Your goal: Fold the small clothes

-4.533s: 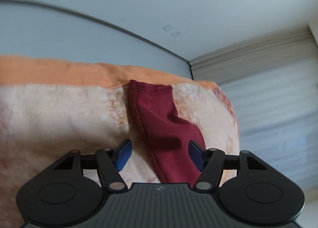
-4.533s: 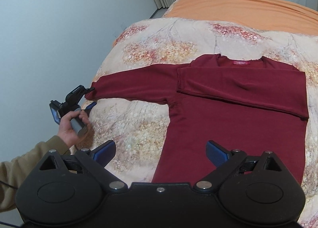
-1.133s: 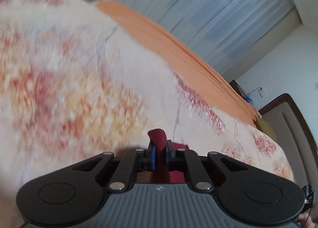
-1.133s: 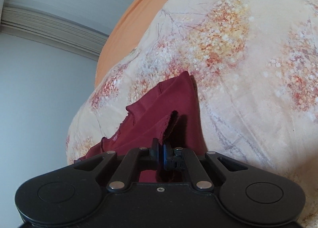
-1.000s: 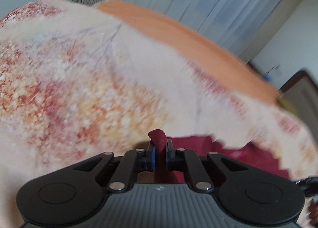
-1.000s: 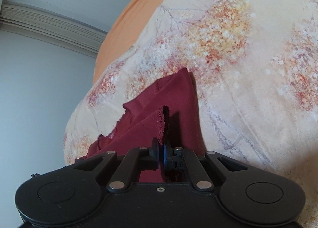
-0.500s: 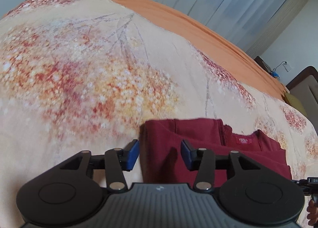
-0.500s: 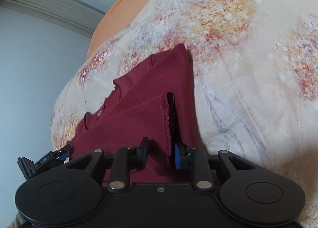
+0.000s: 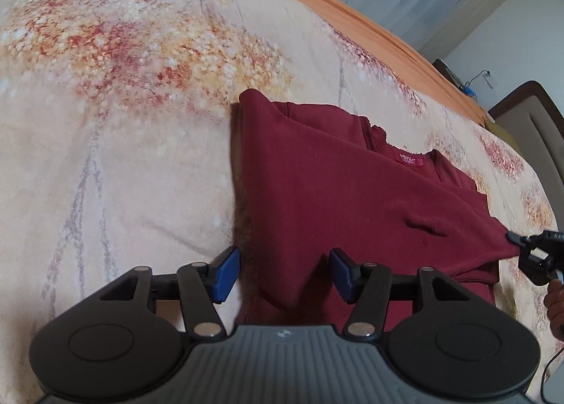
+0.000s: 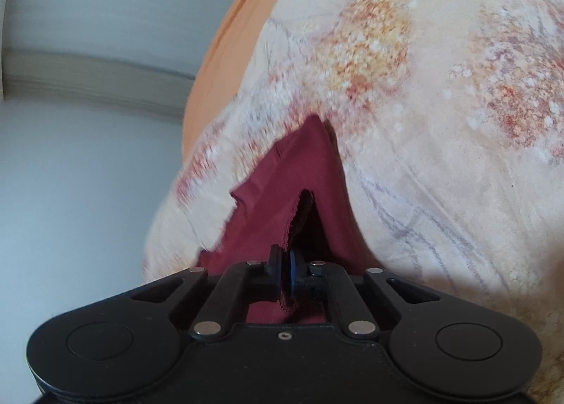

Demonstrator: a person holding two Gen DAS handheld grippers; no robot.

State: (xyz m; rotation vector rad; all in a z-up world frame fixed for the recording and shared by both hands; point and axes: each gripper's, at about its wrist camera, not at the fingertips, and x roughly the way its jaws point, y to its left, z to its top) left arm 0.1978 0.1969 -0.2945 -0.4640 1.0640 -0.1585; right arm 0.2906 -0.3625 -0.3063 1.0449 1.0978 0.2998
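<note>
While right gripper pinches sweater edge, quilt bare leftward

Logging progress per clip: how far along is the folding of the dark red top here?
Done: both sleeves of the dark red knit top lie folded across its body. In hand: the right gripper pinches a scalloped edge; the left gripper is opening, fabric unpinched between its pads. Left: folding the body smaller.
</note>
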